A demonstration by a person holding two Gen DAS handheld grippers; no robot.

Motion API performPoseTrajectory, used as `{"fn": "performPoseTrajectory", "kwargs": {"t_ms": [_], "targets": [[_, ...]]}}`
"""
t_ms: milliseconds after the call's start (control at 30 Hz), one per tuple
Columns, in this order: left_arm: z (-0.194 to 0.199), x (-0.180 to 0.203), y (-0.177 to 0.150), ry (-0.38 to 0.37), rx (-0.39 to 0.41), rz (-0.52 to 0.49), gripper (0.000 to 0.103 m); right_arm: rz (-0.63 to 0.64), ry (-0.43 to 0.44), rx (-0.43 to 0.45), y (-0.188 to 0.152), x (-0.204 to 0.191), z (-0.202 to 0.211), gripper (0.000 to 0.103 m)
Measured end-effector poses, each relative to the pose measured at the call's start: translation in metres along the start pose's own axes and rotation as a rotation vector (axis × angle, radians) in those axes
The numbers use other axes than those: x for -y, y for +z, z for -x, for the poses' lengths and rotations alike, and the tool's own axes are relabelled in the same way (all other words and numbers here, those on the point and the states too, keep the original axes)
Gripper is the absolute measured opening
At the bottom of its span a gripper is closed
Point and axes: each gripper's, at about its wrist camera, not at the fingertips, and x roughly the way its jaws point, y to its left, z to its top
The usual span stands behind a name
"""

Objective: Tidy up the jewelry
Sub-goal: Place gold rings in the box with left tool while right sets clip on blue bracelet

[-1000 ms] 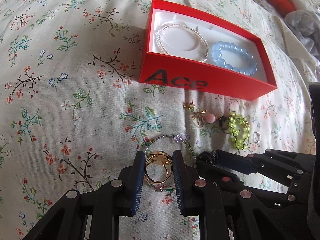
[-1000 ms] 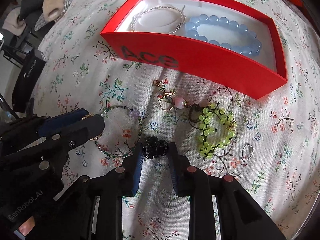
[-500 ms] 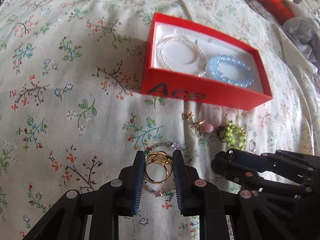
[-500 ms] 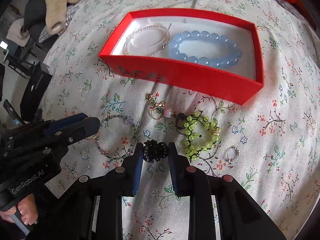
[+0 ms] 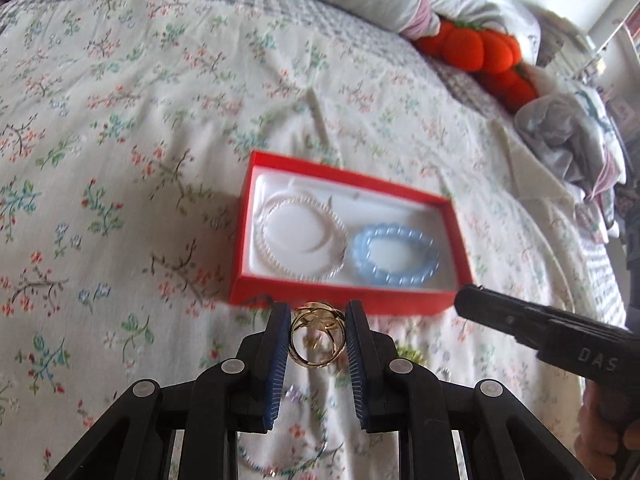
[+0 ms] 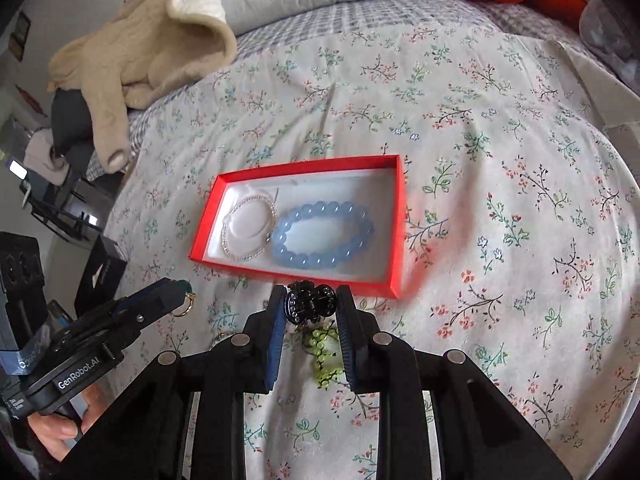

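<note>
both loads hang just short of the red box (image 6: 394, 232): left gripper (image 5: 318, 340) jaws clamped on a gold ring (image 5: 317, 339), right gripper (image 6: 308, 304) jaws clamped on a black hair clip (image 6: 309, 303). next, each must reach over the box's near wall and let go onto bare lining beside the bracelets (image 6: 322, 234).

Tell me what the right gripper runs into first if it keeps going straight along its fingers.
Likely the near wall of the open red cardboard box, directly ahead of the right gripper holding the black rhinestone hair claw; its height is unclear, so it might pass over.

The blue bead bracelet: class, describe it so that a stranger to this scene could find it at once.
Find the flowered bedspread, then the open red cardboard box lying on it. Inside, the blue bead bracelet lies on the white lining to the right of a thin ring of tiny pearly beads; its beads are large, round and translucent pale blue.
</note>
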Motion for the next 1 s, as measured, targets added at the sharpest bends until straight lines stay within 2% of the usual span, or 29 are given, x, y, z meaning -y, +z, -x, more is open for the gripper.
{"fn": "performPoseTrajectory", "kwargs": {"t_ms": [200,333,800,867,933,1000], "targets": [[-0.017,-0.001,0.013,-0.012,0.053,0.004,0.022,0.008,-0.005,0.018,0.019,0.006,-0.015,0.026],[-0.033,-0.003,0.020,0.020,0.064,-0.004,0.022,0.033,-0.012,0.015,0.025,0.005,-0.026,0.026],[-0.058,-0.003,0.029,0.062,0.051,-0.020,0.023,0.059,0.001,0.021,0.033,0.004,-0.037,0.027],[-0.056,-0.004,0.030,0.062,0.052,-0.012,0.026,0.052,0.007,0.019,0.033,0.005,-0.037,0.027],[-0.054,-0.004,0.030,0.063,0.057,-0.006,0.035,0.045,0.012,0.022,0.033,0.006,-0.034,0.029],[-0.050,-0.004,0.030,0.067,0.060,-0.005,0.038,0.043,0.015,0.025,0.032,0.006,-0.032,0.031]]}}
